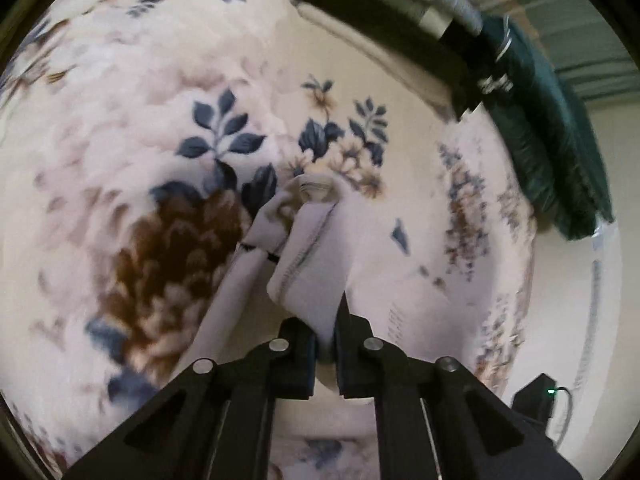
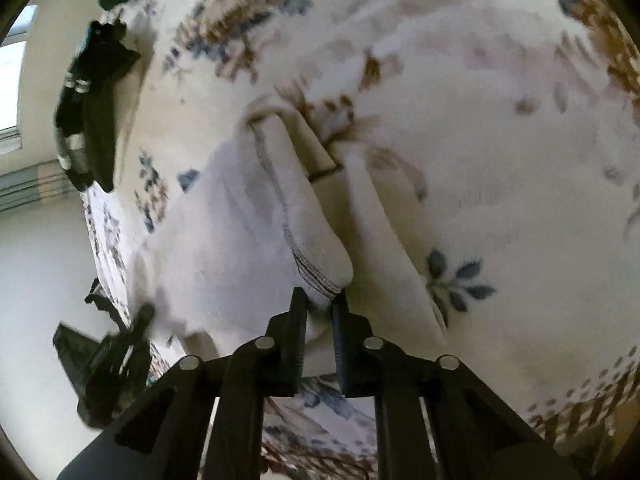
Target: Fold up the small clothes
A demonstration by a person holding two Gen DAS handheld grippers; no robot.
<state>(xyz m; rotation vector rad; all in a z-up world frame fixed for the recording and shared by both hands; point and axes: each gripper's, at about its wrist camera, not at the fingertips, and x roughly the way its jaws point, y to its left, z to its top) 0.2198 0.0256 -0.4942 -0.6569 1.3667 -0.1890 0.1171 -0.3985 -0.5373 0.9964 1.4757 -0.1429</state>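
A small white garment (image 1: pixel 308 256) with grey stitched hems hangs bunched above a floral blanket (image 1: pixel 140 128). My left gripper (image 1: pixel 326 340) is shut on one edge of it. In the right wrist view the same white garment (image 2: pixel 240 216) drapes forward from my right gripper (image 2: pixel 320 320), which is shut on another edge. Its stitched hem (image 2: pixel 316 272) sits right at the fingertips. The far end of the garment lies folded on the floral blanket (image 2: pixel 500 140).
Dark green and black clothes (image 1: pixel 552 152) lie at the blanket's far edge beside a striped black item (image 1: pixel 400 16); they also show in the right wrist view (image 2: pixel 92 92). The other gripper (image 2: pixel 108 364) shows at lower left. A black device (image 1: pixel 536 396) sits on the floor.
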